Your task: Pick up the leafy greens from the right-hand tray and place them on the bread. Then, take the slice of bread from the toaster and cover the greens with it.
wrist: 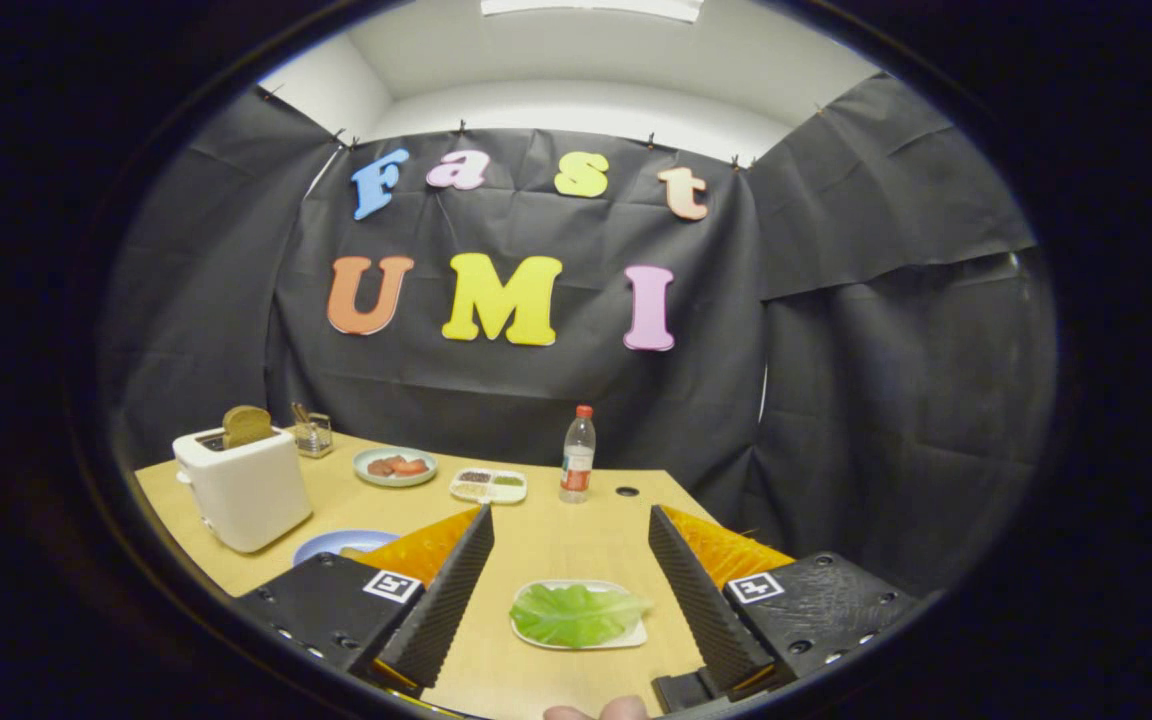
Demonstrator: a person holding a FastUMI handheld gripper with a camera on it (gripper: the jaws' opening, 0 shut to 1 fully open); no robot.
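Note:
The leafy greens [576,613] lie flat on a small white tray [634,637] on the wooden table, low between my two fingers. My gripper [570,520] is open, its fingers spread wide to either side of the tray and touching nothing. A white toaster [244,487] stands at the far left of the table with a slice of brown bread [247,425] sticking up from its slot. A blue plate [336,545] lies in front of the toaster, mostly hidden behind my left finger, so what it holds cannot be seen.
At the back of the table stand a plate of red food [395,466], a small divided dish [488,485], a plastic bottle with a red cap [577,455] and a small metal holder [312,433]. A round hole [627,491] marks the tabletop near the bottle. Fingertips of a person [596,711] show below.

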